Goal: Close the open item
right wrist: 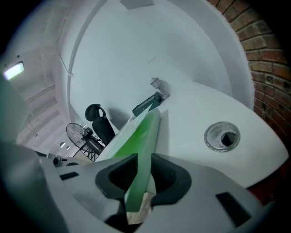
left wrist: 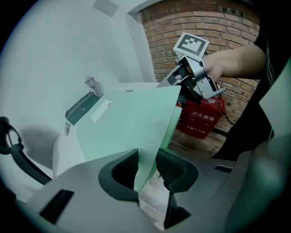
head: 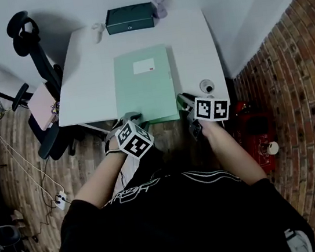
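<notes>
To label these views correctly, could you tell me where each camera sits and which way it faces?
Head view: on the person's head, facing down at the table and green folder; both forearms show.
Left gripper view: on the left gripper, facing along the folder toward the brick wall; the right gripper and hand show.
Right gripper view: on the right gripper, facing across the table; only its jaws show.
Shared: all show the folder.

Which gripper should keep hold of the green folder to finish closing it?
Right, probably. The right gripper is clamped on the green folder at its near edge; the left gripper has jaws apart around it.
</notes>
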`<move>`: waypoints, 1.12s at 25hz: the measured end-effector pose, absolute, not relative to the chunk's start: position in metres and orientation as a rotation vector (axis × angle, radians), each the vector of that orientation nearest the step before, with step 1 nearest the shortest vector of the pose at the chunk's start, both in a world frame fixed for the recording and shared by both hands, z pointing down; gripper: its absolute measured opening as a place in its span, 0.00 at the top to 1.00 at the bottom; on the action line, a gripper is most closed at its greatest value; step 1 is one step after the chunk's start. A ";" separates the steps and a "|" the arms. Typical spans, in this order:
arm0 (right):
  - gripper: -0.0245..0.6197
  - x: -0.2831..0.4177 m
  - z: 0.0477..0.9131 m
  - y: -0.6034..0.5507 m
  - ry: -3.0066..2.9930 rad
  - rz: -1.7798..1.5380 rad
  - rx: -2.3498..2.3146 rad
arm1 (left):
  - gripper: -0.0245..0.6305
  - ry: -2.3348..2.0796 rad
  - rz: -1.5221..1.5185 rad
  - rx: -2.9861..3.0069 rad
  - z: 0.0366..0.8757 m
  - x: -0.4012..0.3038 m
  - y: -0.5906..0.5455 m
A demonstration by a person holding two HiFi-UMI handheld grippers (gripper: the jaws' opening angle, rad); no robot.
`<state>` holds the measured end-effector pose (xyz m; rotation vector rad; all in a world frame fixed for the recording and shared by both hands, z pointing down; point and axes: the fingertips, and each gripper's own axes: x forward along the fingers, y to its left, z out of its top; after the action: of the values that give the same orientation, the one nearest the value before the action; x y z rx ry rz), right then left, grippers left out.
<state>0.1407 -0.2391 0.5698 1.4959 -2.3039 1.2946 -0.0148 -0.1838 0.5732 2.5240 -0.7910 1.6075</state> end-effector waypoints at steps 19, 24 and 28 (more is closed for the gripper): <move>0.80 0.123 0.481 -0.192 -2.705 0.892 1.137 | 0.52 -0.401 1.337 2.567 0.565 -0.011 -0.162; 0.94 0.106 0.443 -0.168 -2.739 0.691 1.071 | 0.53 -0.386 1.008 2.598 0.531 -0.013 -0.159; 0.96 0.088 0.403 -0.149 -2.797 0.619 1.083 | 0.60 -0.396 0.645 2.650 0.469 -0.011 -0.153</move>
<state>0.0879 -0.1486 0.4033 1.0827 -2.7973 0.6190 -0.0112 -0.1526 0.4686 2.6500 -0.3955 0.6453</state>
